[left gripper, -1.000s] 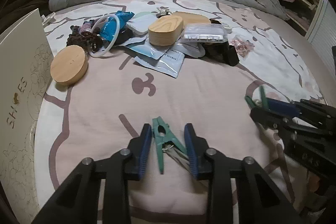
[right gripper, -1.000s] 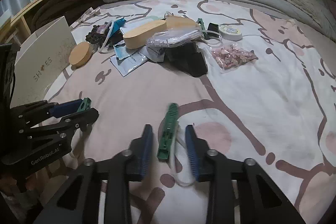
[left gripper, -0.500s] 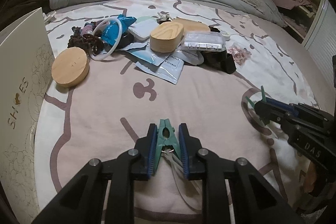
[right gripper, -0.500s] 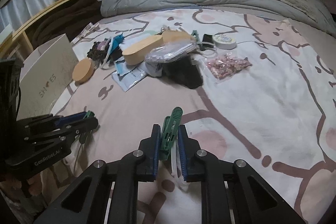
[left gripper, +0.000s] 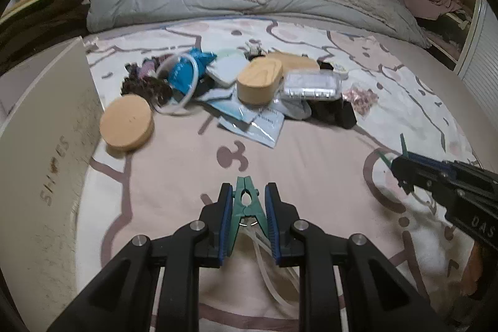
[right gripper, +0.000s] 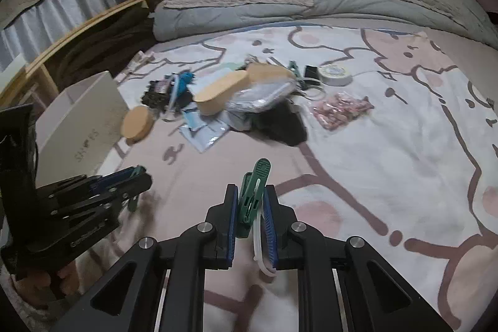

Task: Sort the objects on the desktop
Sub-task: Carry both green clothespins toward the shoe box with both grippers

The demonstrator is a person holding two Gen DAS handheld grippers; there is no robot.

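My left gripper (left gripper: 249,207) is shut on a green clothespin (left gripper: 247,204) and holds it lifted over the bedspread, a clear tube hanging below it. My right gripper (right gripper: 251,207) is shut on a second green clothespin (right gripper: 253,192), with a clear tube (right gripper: 258,245) beside it between the pads. Each gripper also shows in the other's view: the right one (left gripper: 404,167) at the right edge, the left one (right gripper: 137,179) at the left. A pile of objects lies further up the bed: a wooden oval box (left gripper: 260,80), a round wooden lid (left gripper: 126,123), a clear plastic case (left gripper: 311,84).
A white shoe box (left gripper: 40,151) stands at the left. In the pile are a blue packet (left gripper: 183,69), sachets (left gripper: 252,120), a black item (left gripper: 333,111), a bag of pink bits (right gripper: 340,109) and a tape roll (right gripper: 334,72). Pillows and a grey duvet (left gripper: 218,2) lie behind.
Both grippers closed on their green clothespins, which lay between open fingers a second ago, and lifted them off the bedspread. The views now look further up the bed.
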